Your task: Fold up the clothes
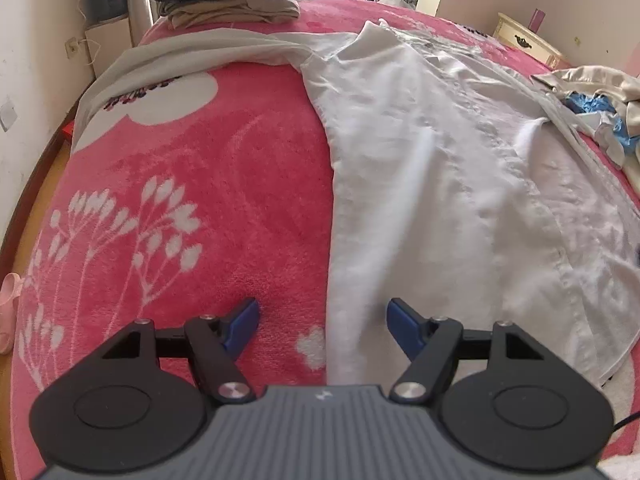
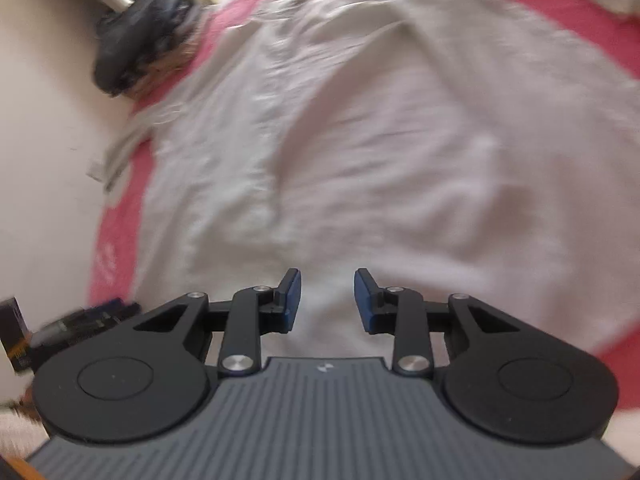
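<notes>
One white shirt [image 1: 440,184] lies spread across the bed's pink blanket [image 1: 192,184], its long left edge running straight down toward the camera, one sleeve stretched off to the left near the top. Two more heaps of clothing on show: a folded stack [image 1: 228,4] of dark and tan garments at the far end of the bed, and a crumpled cream-and-blue pile [image 1: 596,112] just beside the shirt on the right. Left gripper [image 1: 322,326] hovers low and level over the near edge, its blue fingers [image 1: 240,328] spread wide, one over blanket, one over cloth, holding nothing. Over to the right gripper [image 2: 327,300]: it hangs above the same shirt [image 2: 360,140], view tilted and blurred, fingers [image 2: 290,300] parted more narrowly, nothing between them. One dark bundle [image 2: 140,36] sits at the bed's edge beyond.
</notes>
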